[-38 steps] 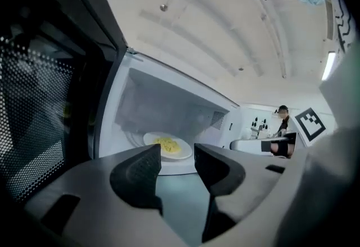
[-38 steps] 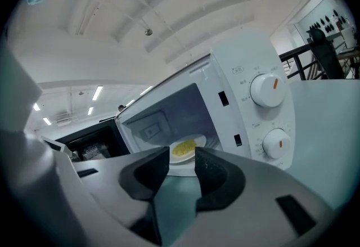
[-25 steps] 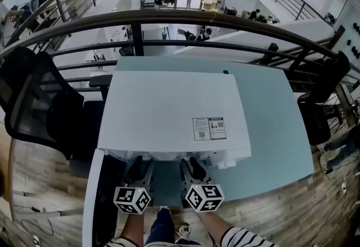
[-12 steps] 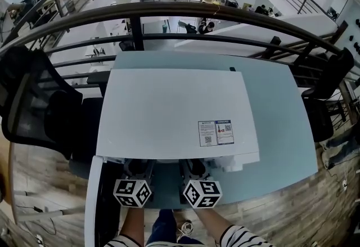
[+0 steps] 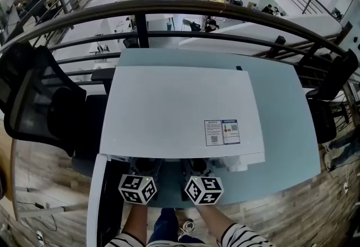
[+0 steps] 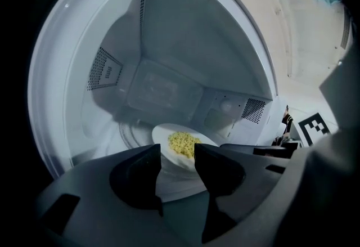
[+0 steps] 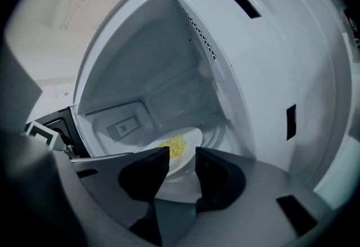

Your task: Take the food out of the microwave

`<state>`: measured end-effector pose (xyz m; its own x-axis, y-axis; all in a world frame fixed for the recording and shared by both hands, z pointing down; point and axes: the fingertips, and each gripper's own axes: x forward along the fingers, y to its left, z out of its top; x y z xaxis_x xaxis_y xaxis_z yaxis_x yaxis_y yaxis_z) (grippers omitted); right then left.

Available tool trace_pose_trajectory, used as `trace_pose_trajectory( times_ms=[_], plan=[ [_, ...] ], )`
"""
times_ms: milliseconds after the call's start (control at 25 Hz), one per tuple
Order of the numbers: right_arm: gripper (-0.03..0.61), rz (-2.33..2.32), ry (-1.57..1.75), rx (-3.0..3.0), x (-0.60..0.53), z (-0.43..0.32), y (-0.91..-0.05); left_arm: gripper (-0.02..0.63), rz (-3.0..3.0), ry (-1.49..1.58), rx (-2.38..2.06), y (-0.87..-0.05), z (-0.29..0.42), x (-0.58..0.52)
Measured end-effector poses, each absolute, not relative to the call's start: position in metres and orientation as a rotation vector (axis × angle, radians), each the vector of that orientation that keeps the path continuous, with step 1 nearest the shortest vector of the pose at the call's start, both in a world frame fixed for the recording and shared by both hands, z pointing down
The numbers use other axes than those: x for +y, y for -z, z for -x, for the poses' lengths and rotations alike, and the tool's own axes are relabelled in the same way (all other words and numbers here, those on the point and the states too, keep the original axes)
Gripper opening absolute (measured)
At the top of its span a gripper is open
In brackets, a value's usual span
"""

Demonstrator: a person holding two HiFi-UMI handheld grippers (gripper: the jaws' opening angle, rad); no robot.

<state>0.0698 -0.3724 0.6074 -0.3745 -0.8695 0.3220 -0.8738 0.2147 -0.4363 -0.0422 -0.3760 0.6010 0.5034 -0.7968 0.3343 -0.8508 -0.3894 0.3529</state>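
A white microwave (image 5: 180, 111) stands on a pale blue table (image 5: 287, 128), its door (image 5: 97, 201) swung open at the left. Both grippers reach into the cavity; in the head view only the left marker cube (image 5: 138, 189) and the right marker cube (image 5: 203, 190) show. Inside, a white plate (image 6: 169, 134) carries a small heap of yellow food (image 6: 184, 143). My left gripper (image 6: 177, 164) is open, just short of the plate's near rim. My right gripper (image 7: 181, 164) is also open, with the plate (image 7: 190, 138) and the food (image 7: 174, 144) seen through its gap.
Black mesh office chairs stand left (image 5: 34, 99) and right (image 5: 329, 88) of the table. A dark curved railing (image 5: 180, 12) runs behind the table, over a lower floor. The cavity walls (image 6: 185, 32) close in tightly around both grippers.
Both grippers have pushed forward into the microwave: their fingers, visible in front of it before, are now hidden under its top edge. The plate has not visibly moved.
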Motion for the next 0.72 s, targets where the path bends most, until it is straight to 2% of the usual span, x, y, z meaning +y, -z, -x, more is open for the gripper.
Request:
trace_pose_trajectory(
  times_ms=[720],
  plan=[
    [0.150,-1.689,-0.922,-2.462,-0.335,-0.068,-0.601,0.167,-2.226,-0.132,-1.354,-0.595,0.044,-0.332]
  ],
)
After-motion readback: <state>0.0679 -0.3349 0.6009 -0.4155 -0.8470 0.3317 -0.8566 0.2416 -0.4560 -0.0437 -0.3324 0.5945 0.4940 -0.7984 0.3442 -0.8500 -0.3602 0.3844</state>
